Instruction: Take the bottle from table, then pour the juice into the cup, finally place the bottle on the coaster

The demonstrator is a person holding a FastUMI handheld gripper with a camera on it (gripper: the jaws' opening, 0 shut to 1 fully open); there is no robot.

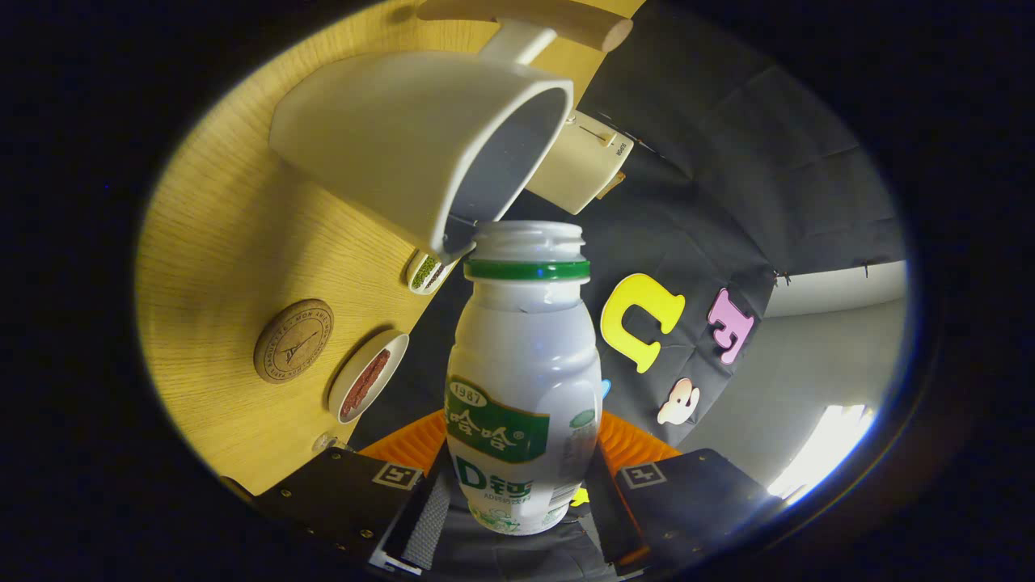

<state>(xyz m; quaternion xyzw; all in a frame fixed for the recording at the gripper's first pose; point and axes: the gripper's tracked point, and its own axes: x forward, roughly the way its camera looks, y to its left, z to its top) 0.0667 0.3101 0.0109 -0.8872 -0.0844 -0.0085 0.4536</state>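
The open bottle is clamped between the jaws of the gripper at lower centre, its mouth tipped against the cup rim. The coaster is seen at left on the wooden surface.

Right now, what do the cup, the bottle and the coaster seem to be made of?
Cup: probably glazed ceramic, smooth white with a soft sheen.
Bottle, clamped in the hand-held gripper: likely plastic, milky, slightly glossy, threaded neck.
Coaster: looks like cork, matt brown with printed marks.
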